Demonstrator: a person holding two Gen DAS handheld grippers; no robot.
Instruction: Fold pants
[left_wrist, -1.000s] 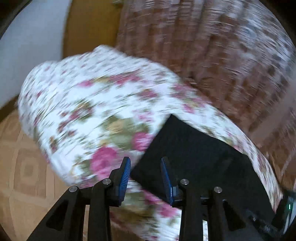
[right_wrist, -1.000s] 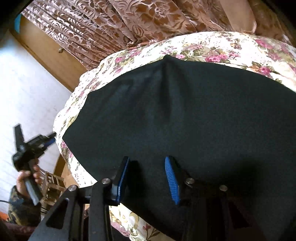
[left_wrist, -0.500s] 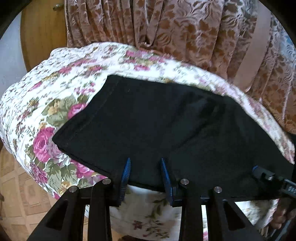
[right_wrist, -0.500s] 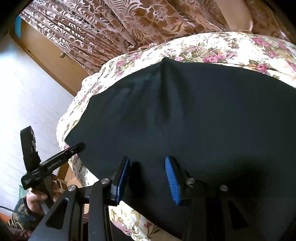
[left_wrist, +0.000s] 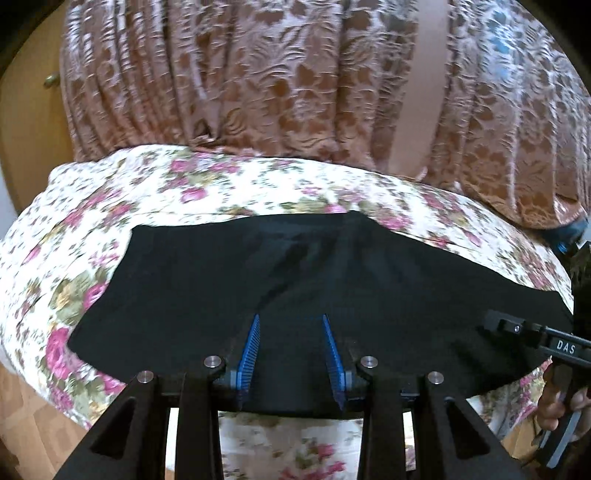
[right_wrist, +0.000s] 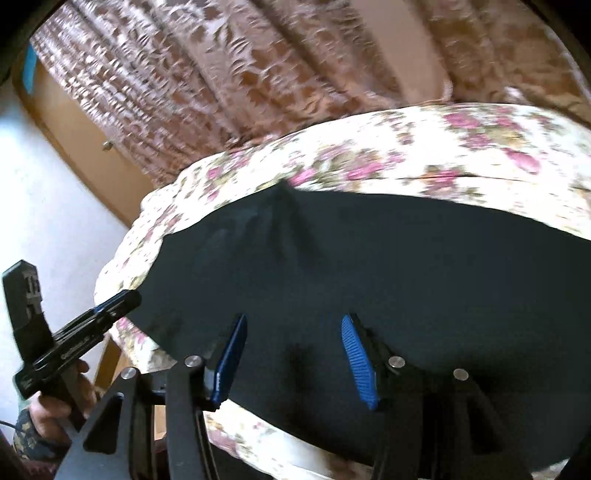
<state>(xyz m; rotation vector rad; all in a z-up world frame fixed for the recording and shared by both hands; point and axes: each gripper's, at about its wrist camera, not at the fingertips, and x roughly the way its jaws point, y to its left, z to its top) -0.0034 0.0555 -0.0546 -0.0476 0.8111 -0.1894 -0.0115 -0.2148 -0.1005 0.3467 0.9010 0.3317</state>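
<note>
Black pants (left_wrist: 295, 280) lie spread flat on a floral-covered surface (left_wrist: 236, 181); they also show in the right wrist view (right_wrist: 388, 266). My left gripper (left_wrist: 291, 325) is open and empty, hovering over the pants' near edge. My right gripper (right_wrist: 293, 332) is open wide and empty, over the near part of the pants. The right gripper also shows at the right edge of the left wrist view (left_wrist: 535, 338). The left gripper shows at the left of the right wrist view (right_wrist: 107, 310).
A brown patterned curtain (left_wrist: 295, 81) hangs behind the floral surface. A wooden cabinet (right_wrist: 74, 140) and a white wall (right_wrist: 44, 206) stand at the left. Patterned floor (left_wrist: 22, 424) lies below the surface's left edge.
My left gripper has swung from the floral surface's left end to the middle of the pants' near edge. My right gripper has pulled back a little and opened wider.
</note>
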